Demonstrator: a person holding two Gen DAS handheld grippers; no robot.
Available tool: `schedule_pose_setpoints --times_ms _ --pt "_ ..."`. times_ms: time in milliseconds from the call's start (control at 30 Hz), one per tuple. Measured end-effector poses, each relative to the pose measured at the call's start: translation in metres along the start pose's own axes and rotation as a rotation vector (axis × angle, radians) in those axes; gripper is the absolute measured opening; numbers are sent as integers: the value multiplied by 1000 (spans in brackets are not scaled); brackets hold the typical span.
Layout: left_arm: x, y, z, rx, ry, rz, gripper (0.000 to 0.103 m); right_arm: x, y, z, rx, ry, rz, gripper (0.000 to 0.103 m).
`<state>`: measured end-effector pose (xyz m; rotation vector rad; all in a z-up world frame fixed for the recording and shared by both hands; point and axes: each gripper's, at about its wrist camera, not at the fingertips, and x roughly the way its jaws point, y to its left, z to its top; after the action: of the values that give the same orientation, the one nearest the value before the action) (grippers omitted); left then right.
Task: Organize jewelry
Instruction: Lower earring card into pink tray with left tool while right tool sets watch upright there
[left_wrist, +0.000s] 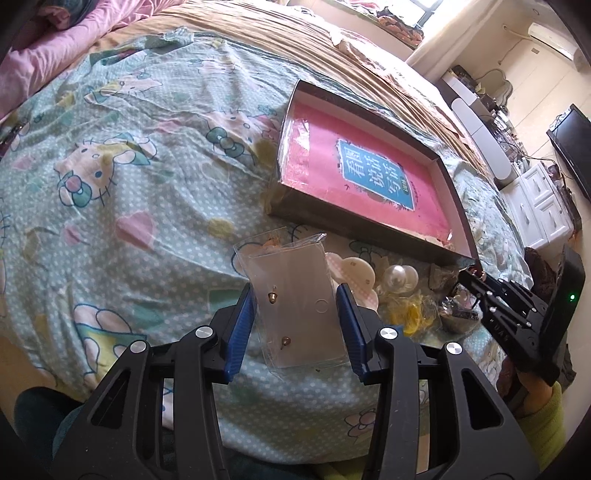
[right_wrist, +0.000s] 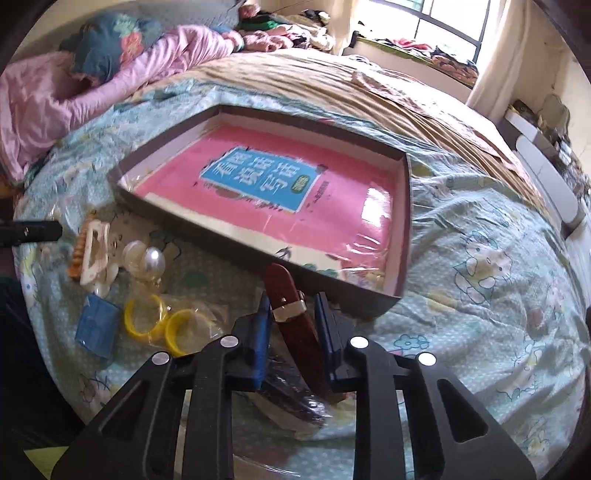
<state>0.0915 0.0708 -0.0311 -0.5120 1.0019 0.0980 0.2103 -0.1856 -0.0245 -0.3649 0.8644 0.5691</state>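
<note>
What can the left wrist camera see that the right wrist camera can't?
Only the left wrist view shows the clear plastic earring packet held between the left gripper fingers, and a black television by the wall.

Only the right wrist view shows the dark red strap with a gold buckle between the right gripper fingers, plus a small blue card.

Both show the shallow box holding a pink book, the yellow bangles, the pearl balls and the cartoon bedsheet.
</note>
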Motion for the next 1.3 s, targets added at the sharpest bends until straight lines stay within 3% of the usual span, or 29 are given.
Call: schedule_pose_setpoints --times_ms 200,500,900,1300 --pt "2 -9 11 15 -7 -1 36 -14 -35 -4 146 -35 52 17" --pt "5 -28 33 49 -29 -10 36 -41 -75 -6 268 -96 53 17" --pt "14 -47 66 90 -60 -7 36 -58 -82 22 269 -183 68 17" --pt "33 -46 90 113 -63 24 36 -31 -61 63 229 -202 107 17"
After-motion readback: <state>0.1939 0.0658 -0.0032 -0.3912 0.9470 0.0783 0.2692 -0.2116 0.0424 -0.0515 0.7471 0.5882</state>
